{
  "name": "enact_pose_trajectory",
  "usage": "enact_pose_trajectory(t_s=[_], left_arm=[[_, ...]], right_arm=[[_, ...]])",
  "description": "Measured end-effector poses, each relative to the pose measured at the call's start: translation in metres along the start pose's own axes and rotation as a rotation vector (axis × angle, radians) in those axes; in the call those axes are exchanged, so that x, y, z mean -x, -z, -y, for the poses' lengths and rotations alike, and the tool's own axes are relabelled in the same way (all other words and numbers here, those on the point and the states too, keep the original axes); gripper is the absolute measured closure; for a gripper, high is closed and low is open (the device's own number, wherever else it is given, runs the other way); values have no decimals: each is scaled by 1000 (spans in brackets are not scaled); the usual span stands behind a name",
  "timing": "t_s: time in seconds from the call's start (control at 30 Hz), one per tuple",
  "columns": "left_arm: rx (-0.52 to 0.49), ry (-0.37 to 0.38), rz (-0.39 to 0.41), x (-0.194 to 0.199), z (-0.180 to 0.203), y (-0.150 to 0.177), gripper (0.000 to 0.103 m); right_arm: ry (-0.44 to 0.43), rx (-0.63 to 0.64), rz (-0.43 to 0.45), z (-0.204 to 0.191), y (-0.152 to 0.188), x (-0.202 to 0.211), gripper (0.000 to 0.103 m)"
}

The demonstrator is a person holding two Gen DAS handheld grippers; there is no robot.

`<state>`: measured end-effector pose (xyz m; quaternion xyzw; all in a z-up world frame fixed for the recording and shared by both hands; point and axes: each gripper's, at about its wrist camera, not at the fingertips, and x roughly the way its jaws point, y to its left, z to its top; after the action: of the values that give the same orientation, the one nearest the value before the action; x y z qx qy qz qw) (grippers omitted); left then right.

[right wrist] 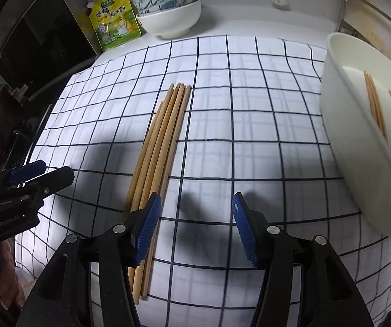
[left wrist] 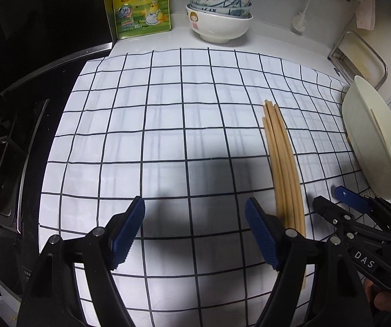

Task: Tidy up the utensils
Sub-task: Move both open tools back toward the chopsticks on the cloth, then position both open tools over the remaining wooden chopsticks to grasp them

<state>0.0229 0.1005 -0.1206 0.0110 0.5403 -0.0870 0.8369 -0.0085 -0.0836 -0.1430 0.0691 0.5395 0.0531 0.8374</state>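
The chopsticks (right wrist: pixel 157 147) lie bundled on the checked cloth (left wrist: pixel 168 125), near its right edge beside the white basin (right wrist: pixel 359 147). Left gripper (left wrist: pixel 195 234) and right gripper (right wrist: pixel 194 226) both stand spread, empty, over free cloth.

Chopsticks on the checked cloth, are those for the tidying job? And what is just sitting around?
For the job: chopsticks on the checked cloth; the white tub with more chopsticks inside; left gripper and right gripper, both open.

Just sitting around: yellow seasoning pouch, stacked bowls, white brush, metal rack.
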Motion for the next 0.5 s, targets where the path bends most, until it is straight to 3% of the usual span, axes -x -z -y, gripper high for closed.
enact_pose_trajectory(t_s=[0.5], left_arm=[[-34, 15, -25, -11, -1, 3, 27]], right_arm=[[39, 18, -3, -9, 0, -11, 50]])
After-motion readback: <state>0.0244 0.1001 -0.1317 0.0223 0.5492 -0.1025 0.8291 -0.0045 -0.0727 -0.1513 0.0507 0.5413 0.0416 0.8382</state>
